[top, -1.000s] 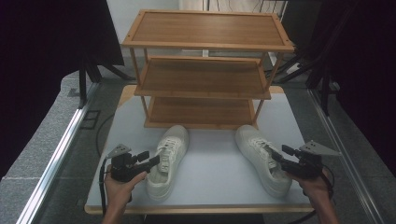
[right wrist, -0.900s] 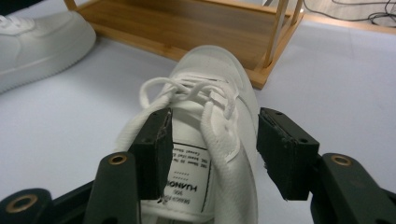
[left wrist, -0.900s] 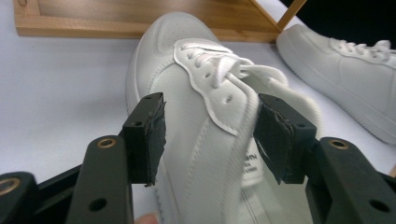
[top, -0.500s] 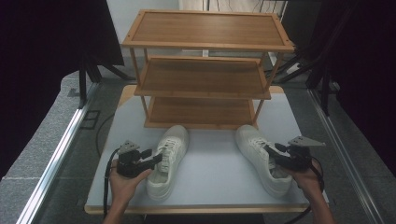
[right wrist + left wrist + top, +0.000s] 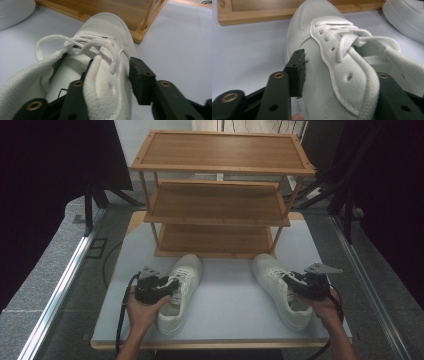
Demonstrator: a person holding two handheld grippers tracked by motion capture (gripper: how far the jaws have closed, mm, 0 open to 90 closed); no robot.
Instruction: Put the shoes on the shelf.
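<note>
1. White leather low-top sneakers with white laces are what I am working on: the left sneaker (image 5: 179,292) sits at lower centre-left of the high view, the right sneaker (image 5: 281,289) at lower centre-right, both soles down on the pale grey bench (image 5: 227,300), toes pointing toward the rack.

2. My left tool (image 5: 172,287) straddles the collar wall of the left sneaker (image 5: 329,67). In the left gripper view one black jaw stands outside the upper, near but not clearly pressing, and the other is tucked inside the opening. The jaws have just been closing with the sneaker's side between them; I read them as apart, not yet clamped.

3. My right tool (image 5: 291,282) does the same on the right sneaker (image 5: 100,75). In the right gripper view one jaw sits inside against the padded collar, while the outer jaw stands off the leather with a visible gap. These jaws have also just been closing around the wall, without pinching it.

4. Done so far, as I judge it: both tools are positioned on their sneakers.

5. Left to do: finish both grips, lift, and presumably carry the pair to the three-tier bamboo shoe rack (image 5: 220,195) at upper centre, whose shelves hold nothing.
</note>
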